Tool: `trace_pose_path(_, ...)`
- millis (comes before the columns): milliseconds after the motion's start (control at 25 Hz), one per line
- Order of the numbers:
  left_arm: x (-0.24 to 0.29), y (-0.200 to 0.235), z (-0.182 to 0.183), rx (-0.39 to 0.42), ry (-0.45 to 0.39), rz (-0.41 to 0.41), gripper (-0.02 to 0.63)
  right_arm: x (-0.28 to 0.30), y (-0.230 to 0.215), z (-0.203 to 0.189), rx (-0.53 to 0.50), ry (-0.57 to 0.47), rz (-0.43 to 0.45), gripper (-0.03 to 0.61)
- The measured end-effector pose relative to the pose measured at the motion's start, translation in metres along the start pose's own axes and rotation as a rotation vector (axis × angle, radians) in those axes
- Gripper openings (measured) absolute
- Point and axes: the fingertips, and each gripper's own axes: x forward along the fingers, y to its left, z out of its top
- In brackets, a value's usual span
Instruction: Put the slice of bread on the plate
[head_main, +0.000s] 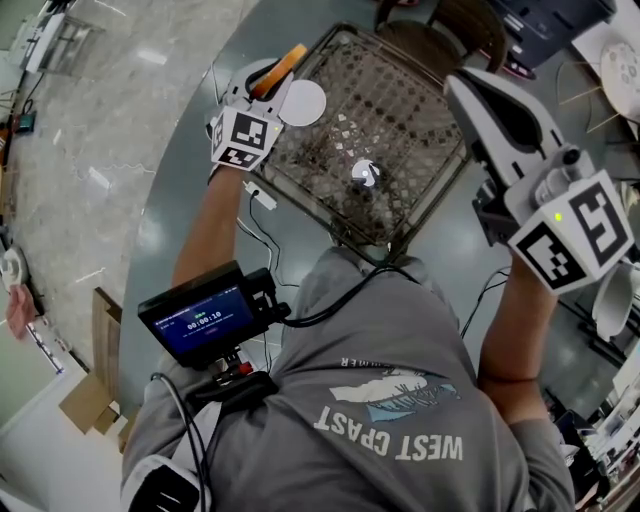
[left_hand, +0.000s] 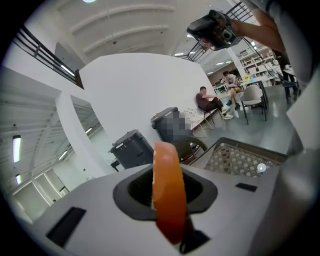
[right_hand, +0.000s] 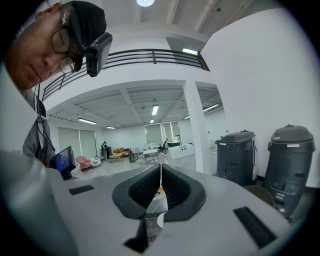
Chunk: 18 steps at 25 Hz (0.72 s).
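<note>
At the mesh table's (head_main: 400, 110) left corner, my left gripper (head_main: 265, 88) is clamping the slice of bread (left_hand: 168, 190) on edge. Its orange crust is sticking out beyond the jaws, just beside the white plate (head_main: 305, 103), not lying on it. My right gripper (right_hand: 160, 177) is hanging over the table's right side, jaws pressed together, nothing between them.

My left gripper (left_hand: 168, 186): matt white plastic shell. Slice of bread (left_hand: 169, 200): smooth, faintly glossy orange, plastic-looking. My right gripper (right_hand: 160, 186): pads (right_hand: 176, 189) black, ribbed. Plate (head_main: 303, 102): smooth white. Table (head_main: 405, 105): woven lattice top. Floor (head_main: 110, 110): polished, glossy.
</note>
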Motion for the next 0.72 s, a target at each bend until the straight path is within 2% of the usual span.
trace_pose_path(440, 0.043, -0.013, -0.049, 0.031, 0.108, -0.064, 0.094, -0.008, -0.018, -0.009, 0.036, 0.05, -0.057, 0.009)
trace_pose_path(640, 0.127, -0.057, -0.124, 0.074, 0.195, -0.117, 0.094, 0.009, -0.085, -0.086, 0.077, 0.073, -0.068, 0.009)
trace_pose_path(720, 0.139, -0.063, -0.14, 0.095, 0.221, -0.13, 0.094, 0.013, -0.094, -0.096, 0.089, 0.084, -0.074, 0.009)
